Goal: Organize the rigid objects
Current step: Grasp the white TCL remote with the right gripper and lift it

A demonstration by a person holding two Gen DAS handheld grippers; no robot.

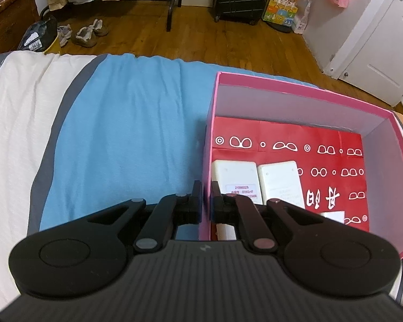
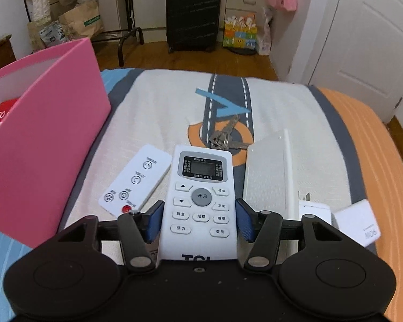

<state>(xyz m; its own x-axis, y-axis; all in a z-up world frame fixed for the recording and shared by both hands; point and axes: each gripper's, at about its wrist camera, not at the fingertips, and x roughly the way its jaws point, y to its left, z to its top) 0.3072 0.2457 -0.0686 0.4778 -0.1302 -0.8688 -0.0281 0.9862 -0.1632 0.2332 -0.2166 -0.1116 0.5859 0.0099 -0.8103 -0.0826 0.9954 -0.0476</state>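
My left gripper [image 1: 207,201] has its jaws pinched on the near left wall of the pink box [image 1: 303,86], one finger outside over the blue bedding [image 1: 134,123], the other inside. The box stands open on the bed. Its floor is covered by one red printed sheet [image 1: 333,158]. On that sheet lie two white devices, backs up, side by side near the gripped wall: one bearing a label [image 1: 235,173], one to its right [image 1: 279,181].

My right gripper [image 2: 200,218] has its jaws spread to either side of the TCL air-conditioner remote [image 2: 200,201]; the blue pads stand just beside its edges, and I cannot tell whether they touch. That remote lies face up on the bedding.

Count of other loose items on the bed: one slim white remote [image 2: 137,181] to the left, one bunch of keys [image 2: 224,136] beyond, one flat white panel [image 2: 268,177] to the right, one white plug adapter [image 2: 313,209], one small white box [image 2: 358,222]. The pink box sits at far left of this view.
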